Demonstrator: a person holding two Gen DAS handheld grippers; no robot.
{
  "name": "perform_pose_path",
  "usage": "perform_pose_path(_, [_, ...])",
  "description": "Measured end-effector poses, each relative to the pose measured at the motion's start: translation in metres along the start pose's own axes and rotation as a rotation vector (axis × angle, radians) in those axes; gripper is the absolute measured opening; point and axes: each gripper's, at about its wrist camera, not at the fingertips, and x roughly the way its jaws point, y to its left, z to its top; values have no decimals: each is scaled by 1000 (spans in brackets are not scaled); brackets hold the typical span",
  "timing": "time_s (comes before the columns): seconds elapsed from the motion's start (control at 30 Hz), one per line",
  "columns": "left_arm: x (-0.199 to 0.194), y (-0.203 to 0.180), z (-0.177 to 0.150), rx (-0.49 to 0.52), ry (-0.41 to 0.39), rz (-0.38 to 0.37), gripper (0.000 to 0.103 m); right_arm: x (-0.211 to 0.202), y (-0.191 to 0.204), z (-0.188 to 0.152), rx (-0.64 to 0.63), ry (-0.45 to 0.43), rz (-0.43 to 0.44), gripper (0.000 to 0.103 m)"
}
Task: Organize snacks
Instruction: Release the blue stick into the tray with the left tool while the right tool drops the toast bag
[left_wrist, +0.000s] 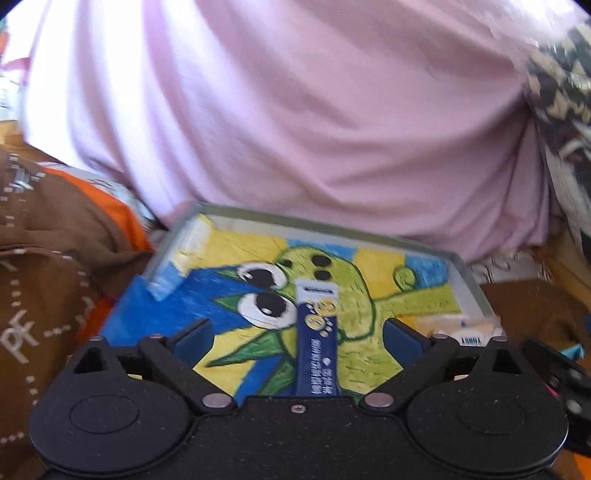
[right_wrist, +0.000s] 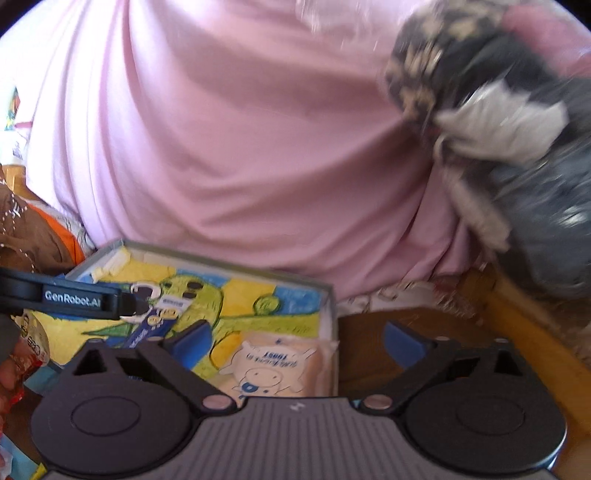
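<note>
L fingers (left_wrist: 207, 338) wide | navy stick pkt (left_wrist: 317, 339) lying in tray (left_wrist: 461, 266) | R fingers (right_wrist: 402, 339) wide

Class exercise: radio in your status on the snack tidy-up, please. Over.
Left gripper open, right gripper open, both empty. Blue stick packet lies in the painted tray, toast packet at its corner. Nothing blocking.

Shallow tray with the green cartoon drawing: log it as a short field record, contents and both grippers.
container: shallow grey-rimmed tray with a green cartoon drawing
item one: dark blue stick sachet, lying on the drawing
item two: pale toast packet with a cow picture, in a tray corner
left gripper: open, straddling the sachet
right gripper: open, empty
</note>
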Motion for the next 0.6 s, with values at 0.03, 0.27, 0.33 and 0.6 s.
perform_pose_path(0.03, [-6, 1, 0, -4, -13, 9, 100, -8, 0, -1, -4, -21, -6, 103])
perform_pose_path(0.27, [-43, 5, -6, 31, -20, -14, 102, -52, -1, 1, -27, -88, -17, 103])
perform_pose_path(0.33, [-53, 6, -10, 60, 1, -32, 102, -65, 0, -2, -26, -81, -7, 103])
perform_pose_path(0.6, [-90, 20, -32, 139, 91, -76, 102, -107, 8, -25, -100, -19, 97, 103])
